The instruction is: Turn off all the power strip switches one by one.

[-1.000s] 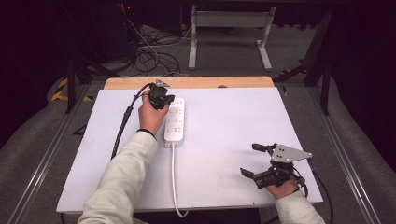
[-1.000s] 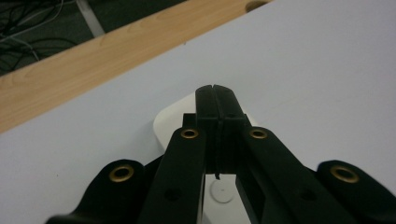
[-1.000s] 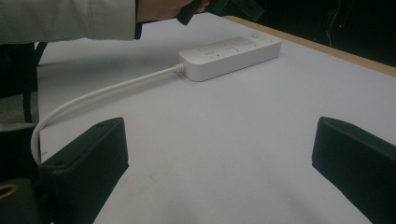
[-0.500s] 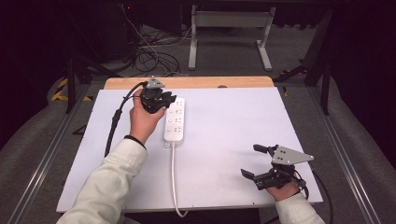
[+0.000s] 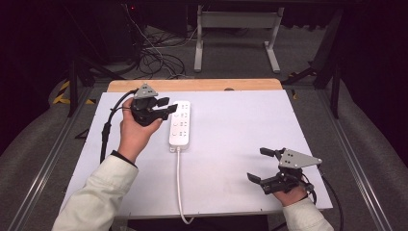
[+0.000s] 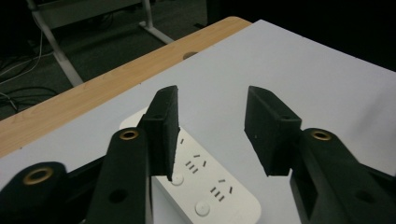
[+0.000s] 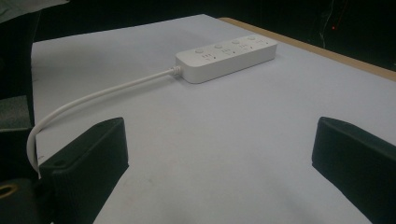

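Note:
A white power strip (image 5: 180,124) lies lengthwise near the middle of the white tabletop (image 5: 240,125), with its white cable (image 5: 179,187) running off the near edge. My left gripper (image 5: 166,107) hovers just left of the strip's far end, open, with nothing between its fingers. In the left gripper view the strip (image 6: 210,196) lies below and beyond the parted jaws of the left gripper (image 6: 212,126). My right gripper (image 5: 257,164) rests low at the near right of the table, wide open and pointing left. The right gripper view has the strip (image 7: 229,57) and its cable (image 7: 93,100) well ahead of the right gripper (image 7: 219,154).
A wooden strip (image 5: 192,85) edges the table's far side. Beyond it stand a metal frame (image 5: 235,29) and loose cables (image 5: 159,57) on the floor. A black cable (image 5: 105,130) trails from the left gripper along the table's left side.
The left hand and gripper have shifted slightly left and toward me, away from the strip's far end, and the forearm has swung left. The right gripper has barely moved.

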Demonstrator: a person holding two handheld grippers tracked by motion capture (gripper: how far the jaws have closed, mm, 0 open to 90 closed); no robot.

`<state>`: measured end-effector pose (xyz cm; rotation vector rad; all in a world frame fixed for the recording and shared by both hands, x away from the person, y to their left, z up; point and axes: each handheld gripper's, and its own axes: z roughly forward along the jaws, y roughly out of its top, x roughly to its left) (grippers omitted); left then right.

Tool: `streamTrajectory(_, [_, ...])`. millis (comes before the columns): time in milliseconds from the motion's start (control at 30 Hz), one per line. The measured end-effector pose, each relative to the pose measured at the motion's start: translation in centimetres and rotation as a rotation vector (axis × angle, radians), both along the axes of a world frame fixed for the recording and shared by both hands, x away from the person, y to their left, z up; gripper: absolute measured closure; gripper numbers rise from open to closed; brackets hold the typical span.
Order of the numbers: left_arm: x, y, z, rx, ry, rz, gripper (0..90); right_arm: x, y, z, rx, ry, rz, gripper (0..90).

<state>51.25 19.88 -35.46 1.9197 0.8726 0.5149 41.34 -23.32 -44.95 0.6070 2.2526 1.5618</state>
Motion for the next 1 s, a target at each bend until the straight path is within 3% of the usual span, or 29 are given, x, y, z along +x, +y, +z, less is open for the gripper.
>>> streamTrajectory(100, [-1.4, 1.0, 0.0, -0.025, -0.003, -0.024, 49.1, -0.1, 0.0, 0.0, -0.001, -0.002, -0.001, 4.1])
streamTrajectory(200, [-3.0, 2.2, -0.2, -0.04, -0.032, -0.027, 42.4, -0.1, -0.1, 0.1, -0.002, -0.004, -0.003, 4.1])
streamTrajectory(400, [-6.0, 4.8, -1.9, -0.071, -0.051, -0.042, 37.4, 0.0, -0.2, 0.2, -0.008, -0.006, -0.007, 4.0])
streamTrajectory(533, [-7.9, 6.3, -3.9, -0.073, -0.071, -0.032, 32.0, 0.1, -0.6, 0.2, -0.001, -0.007, -0.015, 3.8])
streamTrajectory(633, [-9.3, 7.1, -5.8, -0.087, -0.059, -0.034, 31.3, 0.1, -0.6, 0.2, 0.001, -0.003, -0.017, 3.8])
streamTrajectory(733, [-10.5, 7.8, -7.9, -0.073, -0.069, -0.033, 28.4, 0.1, -0.6, 0.2, -0.003, -0.003, -0.015, 3.7])
streamTrajectory(833, [-11.1, 8.3, -9.5, -0.036, -0.063, -0.04, 23.4, 0.1, -0.5, 0.1, -0.006, 0.003, -0.016, 3.6])
streamTrajectory(933, [-11.8, 8.9, -10.9, -0.05, -0.099, -0.074, 20.3, 0.1, -0.5, 0.0, -0.007, 0.008, -0.017, 3.5])
streamTrajectory(1000, [-12.1, 9.3, -11.9, -0.055, -0.085, -0.057, 19.8, 0.1, -0.6, -0.1, -0.008, 0.016, -0.018, 3.4])
